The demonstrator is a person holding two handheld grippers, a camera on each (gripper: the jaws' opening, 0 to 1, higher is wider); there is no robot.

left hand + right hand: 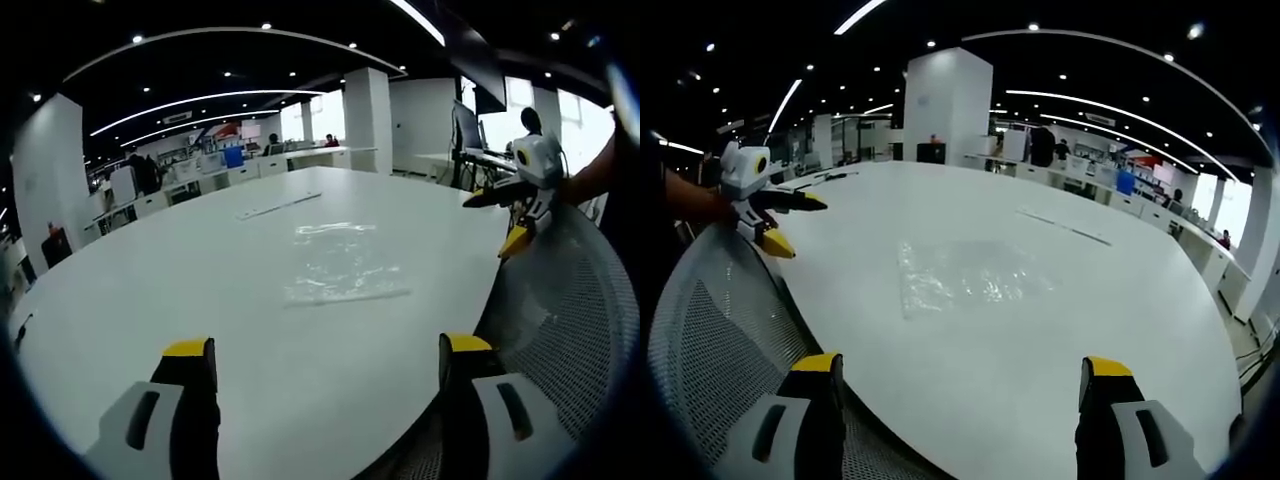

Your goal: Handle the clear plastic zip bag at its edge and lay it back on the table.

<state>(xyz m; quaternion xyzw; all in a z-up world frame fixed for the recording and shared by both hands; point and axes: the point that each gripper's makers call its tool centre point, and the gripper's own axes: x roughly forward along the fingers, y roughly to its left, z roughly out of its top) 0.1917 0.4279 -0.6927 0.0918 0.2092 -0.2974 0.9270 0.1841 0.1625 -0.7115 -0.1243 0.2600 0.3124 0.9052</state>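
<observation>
Bag (345,262) of clear plastic lies flat on the white bench (200,270), well in from the curved near edge, and nothing touches it. Beyond the bag, farther across the bench, a thin pale strip (279,206) lies flat. In the left gripper view, the left hand-held gripper (328,362) sits low, on the near side of the bag, its yellow-tipped jaws spread wide with only bare bench between them. A grey mesh chair back (570,320) stands beside the bench edge, to the right of the bag in this view, and the other hand-held gripper hovers above it, near the bench rim. In the right gripper view, the bag (970,275) again lies flat, and the right hand-held gripper (958,372) is short of it, jaws wide apart and holding nothing. The mesh chair back (730,320) is to the left of the bag here, with the strip (1065,229) beyond the bag.
</observation>
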